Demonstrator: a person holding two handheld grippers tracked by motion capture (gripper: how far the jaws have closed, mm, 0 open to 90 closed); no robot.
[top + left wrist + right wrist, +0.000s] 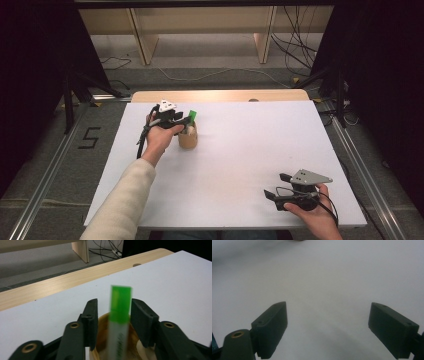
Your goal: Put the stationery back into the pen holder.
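Big white-topped table [240, 165] with a pale wooden strip along its far edge, and on its left half stands a small round tan wooden cup [188, 140], upright. From the left gripper view the cup's rim [100, 322] curves light and grainy just below the jaws. Standing in that cup is a marker with a bright green cap and a white barrel [120, 322], upright, cap on top, dark green lettering running down the barrel, a touch blurred. From the high view the green cap [192, 115] pokes up above the cup.

The left claw [113, 315] sits right over the cup, half open, its jaws either side of the green cap with a sliver of daylight on both flanks, so nothing gripped.

Down at the near right corner of the table, the right claw [278, 186] rests in the person's hand, jaws spread wide and holding nothing, with bare white tabletop between them.
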